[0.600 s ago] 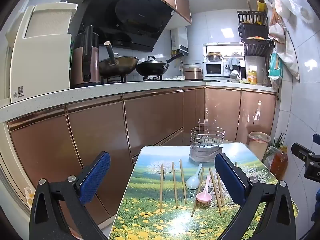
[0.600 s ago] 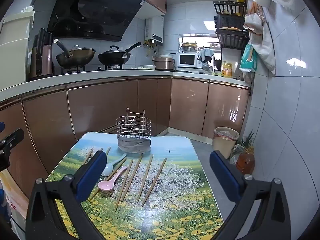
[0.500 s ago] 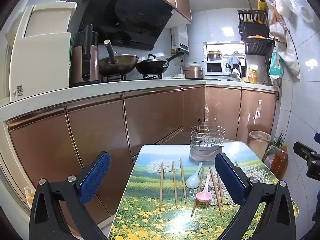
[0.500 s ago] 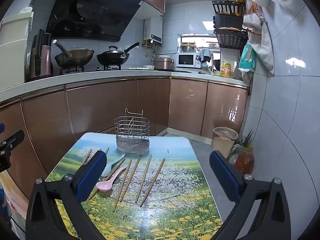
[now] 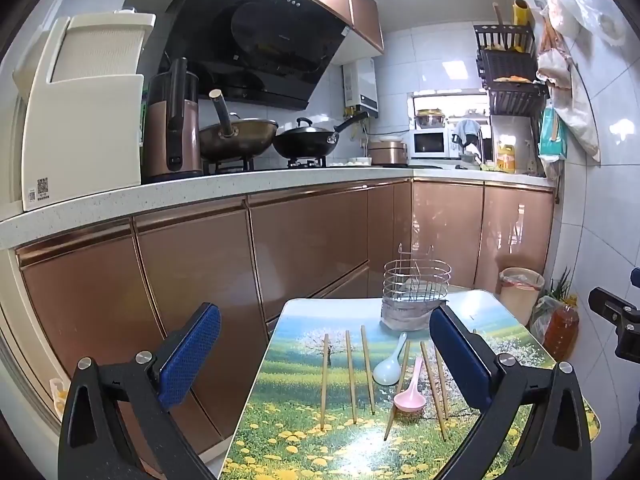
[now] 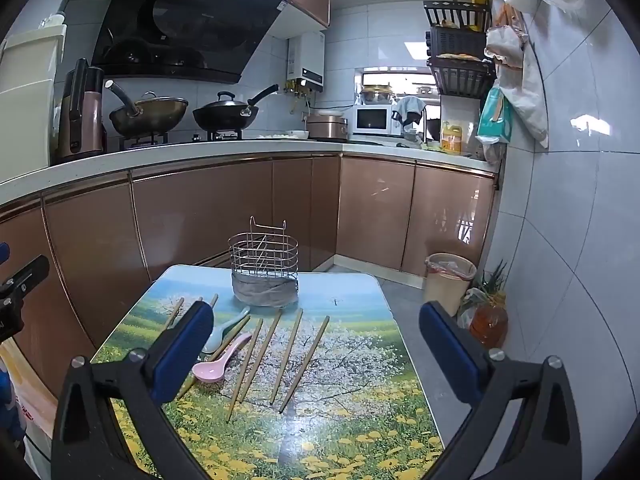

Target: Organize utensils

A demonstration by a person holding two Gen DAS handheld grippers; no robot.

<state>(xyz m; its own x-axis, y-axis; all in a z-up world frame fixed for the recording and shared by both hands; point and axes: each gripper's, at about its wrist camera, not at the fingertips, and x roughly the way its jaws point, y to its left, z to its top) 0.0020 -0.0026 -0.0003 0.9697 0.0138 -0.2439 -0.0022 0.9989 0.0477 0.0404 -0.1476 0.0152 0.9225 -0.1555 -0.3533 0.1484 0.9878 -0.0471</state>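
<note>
A wire utensil basket [image 5: 416, 300] [image 6: 264, 272] stands upright at the far end of a small table with a flower-meadow print [image 5: 304, 440] [image 6: 352, 420]. In front of it lie several wooden chopsticks [image 5: 350, 376] [image 6: 292, 360], a pale blue spoon [image 5: 390, 366] [image 6: 222, 334] and a pink spoon [image 5: 410, 396] [image 6: 220, 366]. My left gripper [image 5: 324, 360] hovers open over the table's near left edge, holding nothing. My right gripper [image 6: 316, 352] hangs open above the chopsticks, also holding nothing. Both stay well short of the utensils.
Copper-coloured kitchen cabinets [image 5: 200, 272] run close along the table's left and far sides. A bin [image 6: 448, 280] and an oil bottle [image 6: 490, 322] stand on the floor to the right by the tiled wall. Woks [image 5: 240, 136] sit on the stove.
Both views have shifted only slightly; the table and basket sit a little lower in the right wrist view. Jaws remain wide, and no utensil has moved.
</note>
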